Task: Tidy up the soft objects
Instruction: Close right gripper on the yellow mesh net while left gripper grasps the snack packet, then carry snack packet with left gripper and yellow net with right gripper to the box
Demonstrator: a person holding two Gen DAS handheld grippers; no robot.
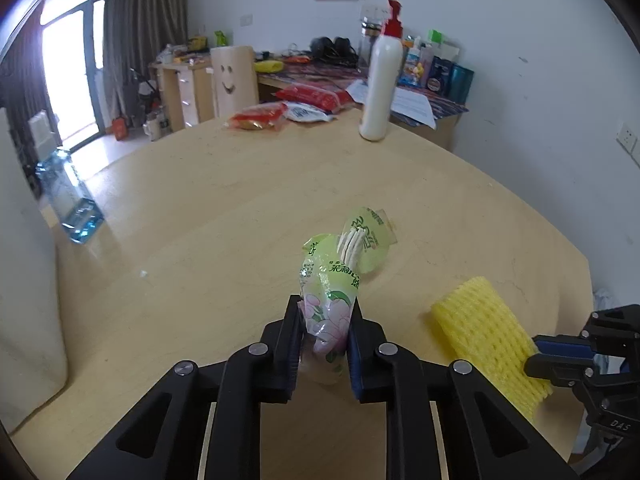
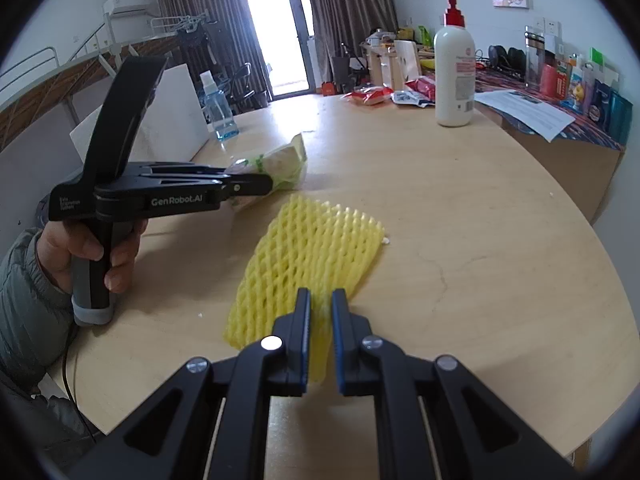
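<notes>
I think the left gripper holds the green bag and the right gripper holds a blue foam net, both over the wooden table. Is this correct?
Not quite: the foam net is yellow, not blue, as the right wrist view shows; only the pads are blue. The rest stands: the left gripper holds the green bag, the right gripper holds the net, over the wooden table.

Your left gripper (image 1: 326,332) pinches the green packet (image 1: 332,280) between both pads. The yellow foam net (image 1: 486,332) lies on the table (image 1: 240,208) to its right, with your right gripper (image 1: 538,356) touching its near edge.
</notes>
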